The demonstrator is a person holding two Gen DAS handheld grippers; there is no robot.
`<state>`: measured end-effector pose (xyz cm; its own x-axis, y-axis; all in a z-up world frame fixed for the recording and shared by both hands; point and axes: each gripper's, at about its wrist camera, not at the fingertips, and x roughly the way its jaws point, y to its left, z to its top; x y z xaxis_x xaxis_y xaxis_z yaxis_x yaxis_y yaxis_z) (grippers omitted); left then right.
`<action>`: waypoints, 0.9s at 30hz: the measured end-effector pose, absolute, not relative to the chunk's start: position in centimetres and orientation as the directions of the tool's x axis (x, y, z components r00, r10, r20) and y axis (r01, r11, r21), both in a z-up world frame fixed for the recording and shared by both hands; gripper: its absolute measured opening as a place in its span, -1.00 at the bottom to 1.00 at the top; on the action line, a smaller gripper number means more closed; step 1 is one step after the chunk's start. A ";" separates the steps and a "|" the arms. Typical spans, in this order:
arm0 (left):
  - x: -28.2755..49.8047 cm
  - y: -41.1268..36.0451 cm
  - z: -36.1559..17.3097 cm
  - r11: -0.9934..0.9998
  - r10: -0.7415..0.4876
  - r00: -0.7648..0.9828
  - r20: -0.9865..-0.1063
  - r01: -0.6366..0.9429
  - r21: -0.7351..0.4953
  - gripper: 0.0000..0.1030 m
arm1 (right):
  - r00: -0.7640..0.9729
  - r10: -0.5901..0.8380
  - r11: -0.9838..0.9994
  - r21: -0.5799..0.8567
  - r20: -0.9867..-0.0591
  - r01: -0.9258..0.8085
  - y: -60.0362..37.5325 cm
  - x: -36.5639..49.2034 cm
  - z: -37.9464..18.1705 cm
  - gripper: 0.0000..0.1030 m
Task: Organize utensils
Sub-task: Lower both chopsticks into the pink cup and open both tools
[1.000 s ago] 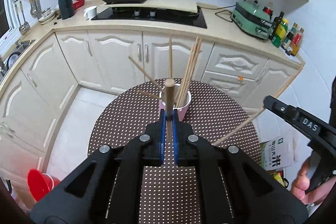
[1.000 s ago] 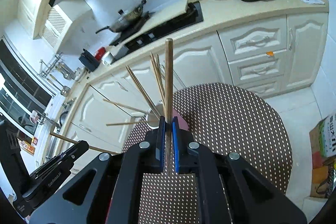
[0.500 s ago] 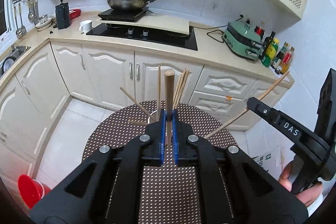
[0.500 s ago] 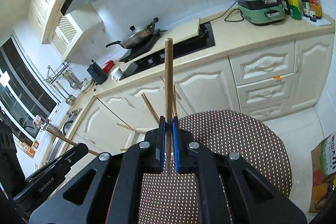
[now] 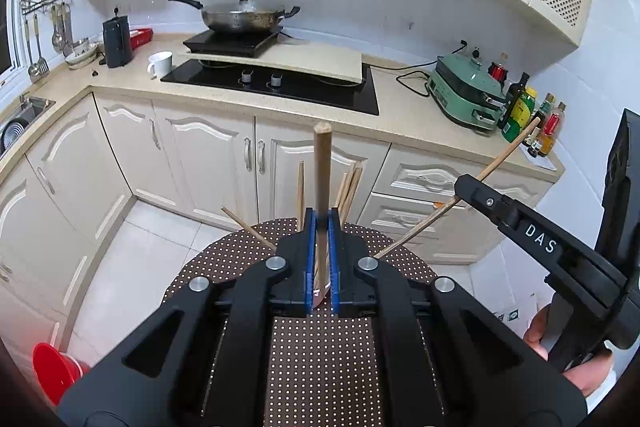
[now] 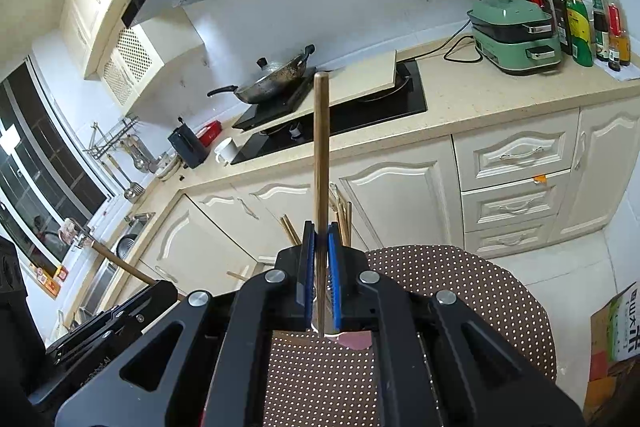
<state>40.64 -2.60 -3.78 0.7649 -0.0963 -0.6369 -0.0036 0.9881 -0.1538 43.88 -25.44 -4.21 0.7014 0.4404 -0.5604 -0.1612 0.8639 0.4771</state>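
In the left wrist view my left gripper (image 5: 321, 223) is shut on a thick wooden chopstick (image 5: 322, 167) that stands upright between the blue pads. My right gripper (image 5: 520, 223) reaches in from the right, holding a thin chopstick (image 5: 480, 179) slanted up to the right. In the right wrist view my right gripper (image 6: 321, 231) is shut on that upright chopstick (image 6: 321, 147). The left gripper (image 6: 120, 315) sits at the lower left. Several more chopsticks (image 5: 348, 187) (image 6: 344, 211) poke up from a pink and white cup (image 6: 352, 339), mostly hidden behind the fingers.
The cup stands on a round table with a brown dotted cloth (image 5: 320, 367) (image 6: 460, 287). Behind it run cream cabinets and a counter with a hob, a wok (image 5: 240, 15), a green cooker (image 5: 464, 91) and bottles. A red basin (image 5: 56, 371) and a cardboard box (image 6: 612, 331) are on the floor.
Both grippers have risen and drawn back with their chopsticks still held. The cup has slipped down behind the fingers, and more of the wall and upper cabinets shows.
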 end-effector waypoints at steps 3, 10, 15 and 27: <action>41.8 -2.3 -4.4 0.989 -0.085 0.756 -0.649 -0.017 -0.150 -0.88 | 0.691 0.436 0.872 0.460 -0.577 -0.166 -24.8 44.8 -4.8 -0.90; 44.7 -1.6 -6.7 0.987 -0.071 0.721 -0.689 -0.049 -0.153 -0.88 | 0.653 0.423 0.890 0.422 -0.627 -0.172 -23.3 46.9 -7.0 -0.90; 46.6 -1.7 -8.8 0.988 -0.063 0.684 -0.727 -0.059 -0.142 -0.88 | 0.614 0.420 0.898 0.405 -0.668 -0.174 -22.5 48.5 -9.1 -0.90; 50.3 -2.2 -14.0 0.989 -0.077 0.578 -0.812 -0.060 -0.136 -0.88 | 0.502 0.427 0.902 0.394 -0.752 -0.178 -20.9 51.5 -13.6 -0.90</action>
